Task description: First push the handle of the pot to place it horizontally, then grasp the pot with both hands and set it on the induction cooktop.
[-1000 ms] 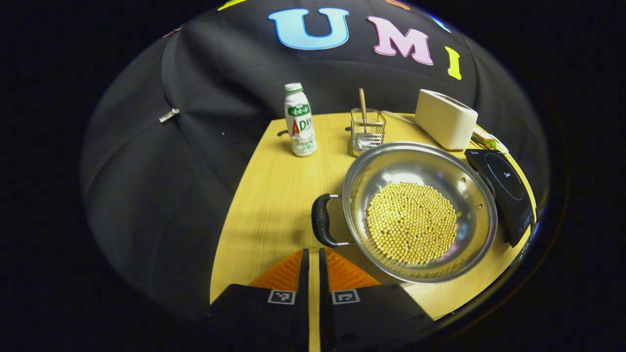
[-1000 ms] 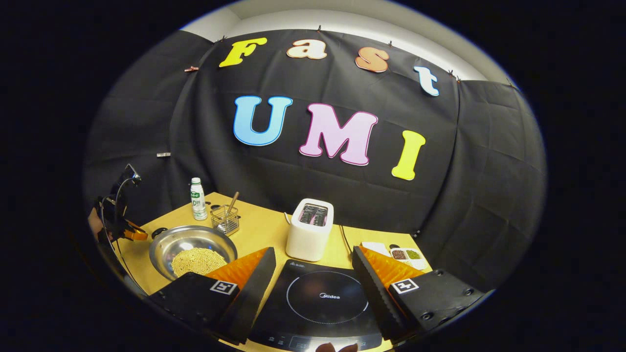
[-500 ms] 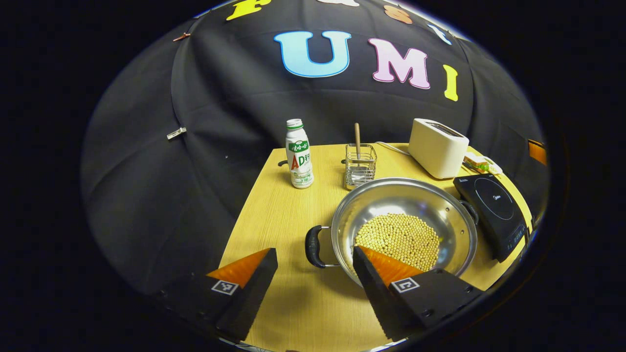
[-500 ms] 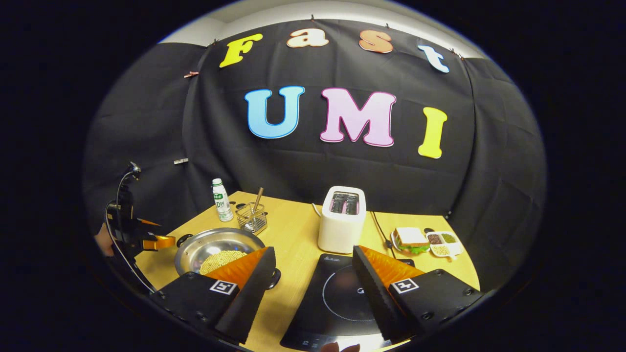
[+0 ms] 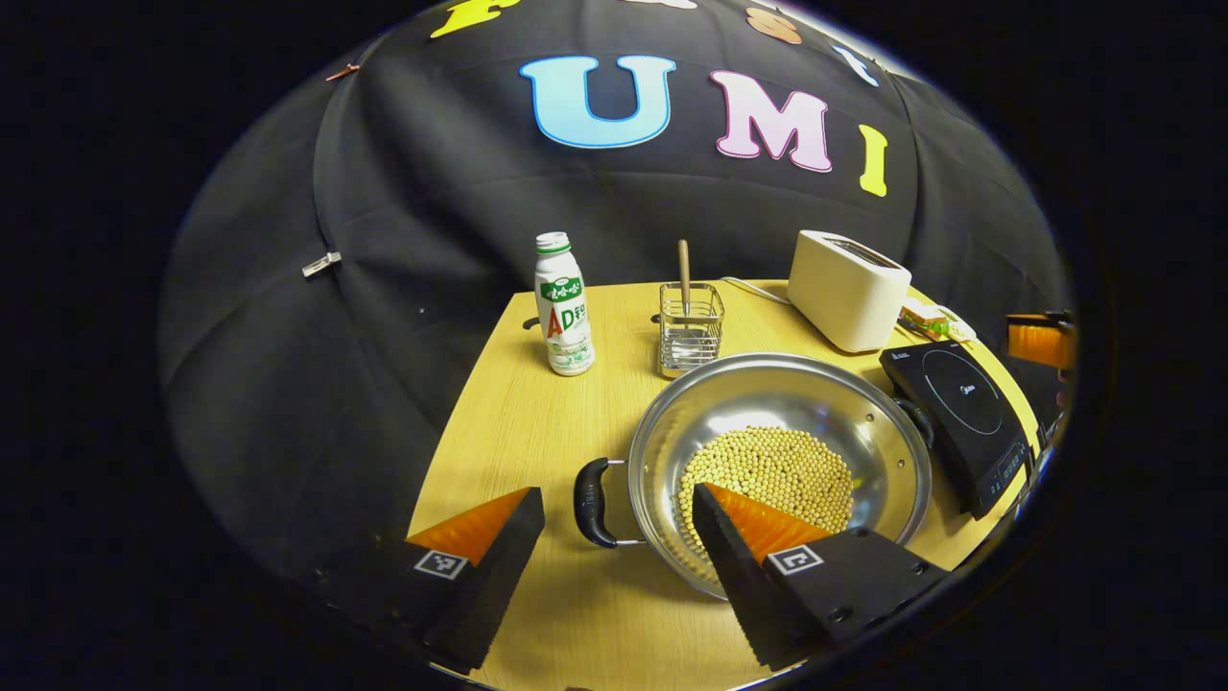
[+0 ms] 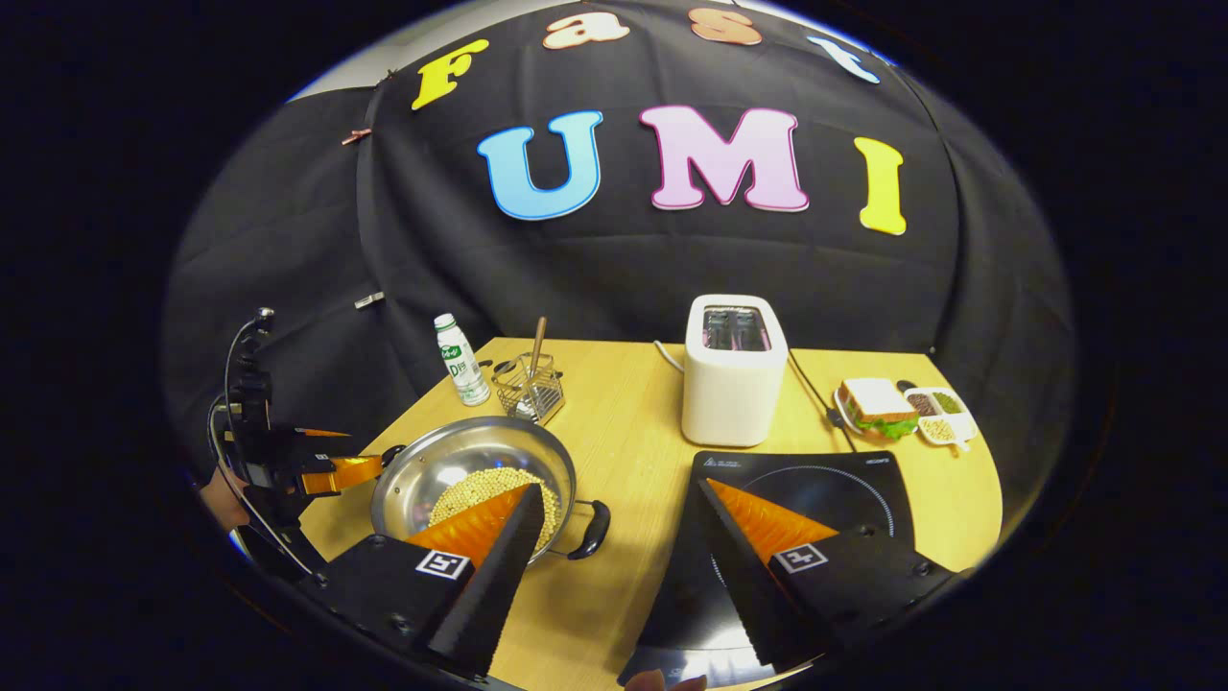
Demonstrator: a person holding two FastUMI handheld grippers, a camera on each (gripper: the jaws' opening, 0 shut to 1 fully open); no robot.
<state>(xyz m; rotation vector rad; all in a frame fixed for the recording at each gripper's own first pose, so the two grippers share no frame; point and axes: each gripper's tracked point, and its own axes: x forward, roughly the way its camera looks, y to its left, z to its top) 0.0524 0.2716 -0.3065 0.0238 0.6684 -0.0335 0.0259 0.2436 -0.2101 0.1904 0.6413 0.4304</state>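
Left gripper view shows the pot (image 5: 782, 465), full of beans, on the table (image 5: 537, 432) just beside the cooktop (image 5: 959, 417). The left gripper (image 5: 614, 552) is spread wide, its fingers straddling the pot's near handle (image 5: 590, 488). The right gripper (image 6: 614, 557) is also wide open, facing the far handle (image 6: 593, 530). A good grasp likely needs each handle centred between fingers before closing, then a level lift.
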